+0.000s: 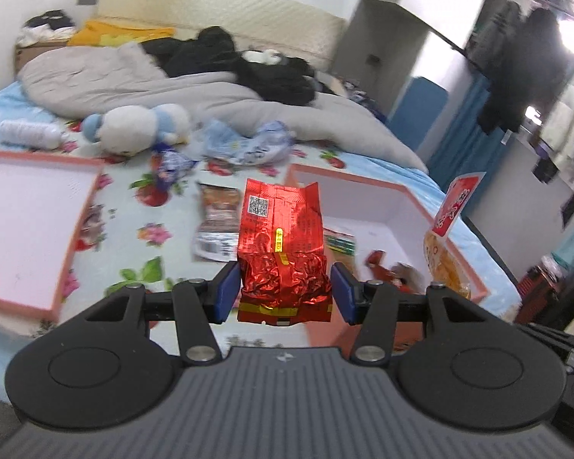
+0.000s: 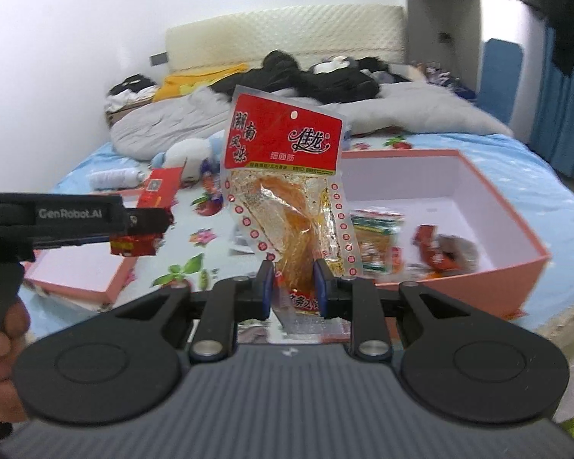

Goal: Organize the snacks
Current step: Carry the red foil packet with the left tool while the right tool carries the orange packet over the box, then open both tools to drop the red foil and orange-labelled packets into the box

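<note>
My left gripper (image 1: 286, 292) is shut on a red foil packet (image 1: 283, 244) that stands upright between its blue pads, above the flowered bed sheet. My right gripper (image 2: 294, 287) is shut on the lower end of a clear snack bag with a red label (image 2: 283, 176), also held upright. In the left wrist view that bag (image 1: 453, 206) shows at the right, over the open pink box (image 1: 413, 195). The right wrist view has the left gripper (image 2: 149, 229) at the left with the red foil packet (image 2: 158, 191), and a hand (image 2: 0, 336) on its handle.
The pink box (image 2: 516, 264) holds several snacks (image 2: 379, 244). Its lid (image 1: 80, 225) lies open side up at the left. Loose packets (image 1: 218, 218), a blue wrapper (image 1: 248, 145), a plush toy (image 1: 134, 130), a bottle (image 1: 30, 134) and a grey duvet (image 1: 134, 76) lie on the bed.
</note>
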Demonstrator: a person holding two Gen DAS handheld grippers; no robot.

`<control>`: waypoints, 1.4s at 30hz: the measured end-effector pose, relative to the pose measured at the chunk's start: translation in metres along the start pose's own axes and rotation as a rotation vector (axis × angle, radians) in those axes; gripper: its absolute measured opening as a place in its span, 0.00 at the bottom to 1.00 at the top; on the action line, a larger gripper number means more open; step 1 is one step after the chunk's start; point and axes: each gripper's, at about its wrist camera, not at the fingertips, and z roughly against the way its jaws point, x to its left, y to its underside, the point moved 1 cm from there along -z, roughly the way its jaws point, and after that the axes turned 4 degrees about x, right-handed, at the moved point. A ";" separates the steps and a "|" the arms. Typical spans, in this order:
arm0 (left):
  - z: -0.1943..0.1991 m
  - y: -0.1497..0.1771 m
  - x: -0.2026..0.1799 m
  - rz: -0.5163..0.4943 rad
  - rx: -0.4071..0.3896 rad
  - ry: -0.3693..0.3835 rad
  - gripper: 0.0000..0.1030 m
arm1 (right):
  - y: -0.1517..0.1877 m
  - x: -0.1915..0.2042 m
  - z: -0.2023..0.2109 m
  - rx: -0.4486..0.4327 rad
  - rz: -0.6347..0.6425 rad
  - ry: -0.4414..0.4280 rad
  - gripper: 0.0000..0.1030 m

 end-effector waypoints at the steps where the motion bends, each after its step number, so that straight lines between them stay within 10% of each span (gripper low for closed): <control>1: -0.001 -0.001 -0.008 -0.009 0.000 0.012 0.56 | 0.000 -0.006 0.002 -0.004 -0.011 0.011 0.24; 25: -0.164 -0.058 -0.099 -0.163 0.126 0.121 0.56 | -0.038 -0.125 -0.066 -0.097 -0.142 0.131 0.25; 42: -0.240 -0.061 -0.098 -0.154 0.216 0.073 0.57 | -0.034 -0.153 -0.149 0.077 -0.161 0.083 0.31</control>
